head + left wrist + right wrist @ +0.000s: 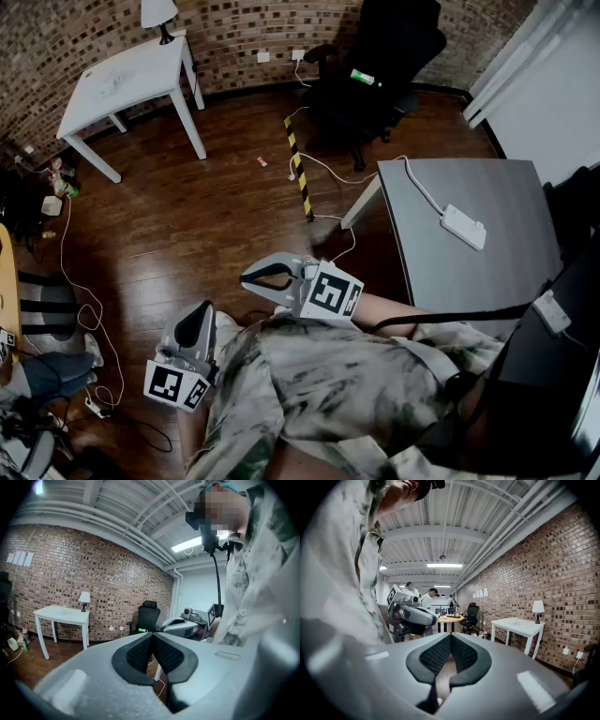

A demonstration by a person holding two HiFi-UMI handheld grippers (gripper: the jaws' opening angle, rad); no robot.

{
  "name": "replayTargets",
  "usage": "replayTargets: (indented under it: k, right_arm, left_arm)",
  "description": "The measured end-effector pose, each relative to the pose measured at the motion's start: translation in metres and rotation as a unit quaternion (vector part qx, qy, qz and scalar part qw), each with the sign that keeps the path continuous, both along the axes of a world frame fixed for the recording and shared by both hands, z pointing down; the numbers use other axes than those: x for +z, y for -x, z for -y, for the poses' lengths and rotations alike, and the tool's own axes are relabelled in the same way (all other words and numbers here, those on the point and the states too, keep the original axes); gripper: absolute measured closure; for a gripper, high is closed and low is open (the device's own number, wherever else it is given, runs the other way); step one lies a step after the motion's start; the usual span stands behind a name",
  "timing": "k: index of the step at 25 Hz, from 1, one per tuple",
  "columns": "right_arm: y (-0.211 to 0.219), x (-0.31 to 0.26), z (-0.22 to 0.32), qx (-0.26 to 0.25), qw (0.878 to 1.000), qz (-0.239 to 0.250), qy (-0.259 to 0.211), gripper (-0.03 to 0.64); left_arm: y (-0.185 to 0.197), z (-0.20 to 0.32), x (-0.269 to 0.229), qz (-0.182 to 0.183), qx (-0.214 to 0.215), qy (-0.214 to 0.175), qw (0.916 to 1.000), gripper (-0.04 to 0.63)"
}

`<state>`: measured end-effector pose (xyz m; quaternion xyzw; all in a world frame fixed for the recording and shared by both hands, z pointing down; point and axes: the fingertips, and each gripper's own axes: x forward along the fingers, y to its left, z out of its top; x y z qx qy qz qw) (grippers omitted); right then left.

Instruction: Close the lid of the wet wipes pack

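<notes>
Two hand-held grippers are held close against the person's patterned shirt (356,394), above a dark wooden floor (206,206). The left hand-held gripper (202,310) points away from the body, and in its own view its two black pads meet at the tips with nothing between them. The right hand-held gripper (245,277) points to the left, just beyond the other one; its two pads are likewise pressed together at the tips and hold nothing. Each carries one marker cube (330,292), two in all.

The wet wipes pack shows in none of the three views, so its place cannot be told.

There are two counters. One white counter (131,70) stands far left by the brick wall with one lamp (157,14) on its far corner. One grey counter (469,234) stands to the right, bearing one white power strip (464,226) with a white cable running from it. One black office chair (375,66) stands at the far wall between them. One yellow-and-black striped strip (298,169) lies on the floor in front of the chair.
</notes>
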<state>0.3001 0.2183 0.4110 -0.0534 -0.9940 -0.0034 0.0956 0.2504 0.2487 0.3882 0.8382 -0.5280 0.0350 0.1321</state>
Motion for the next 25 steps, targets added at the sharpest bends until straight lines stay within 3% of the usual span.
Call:
replayTargets:
  k: [15,25]
  right_arm:
    - [0.038,0.002,0.016,0.001,1.000,-0.003,0.007,0.614]
    - [0.103,0.007,0.028,0.019,1.000,-0.012,0.014,0.614]
  left_arm:
    - [0.039,0.016,0.010,-0.001,0.000,0.004,1.0000,0.595]
    - [0.108,0.028,0.016,-0.016,0.013,0.015,0.9997,0.595]
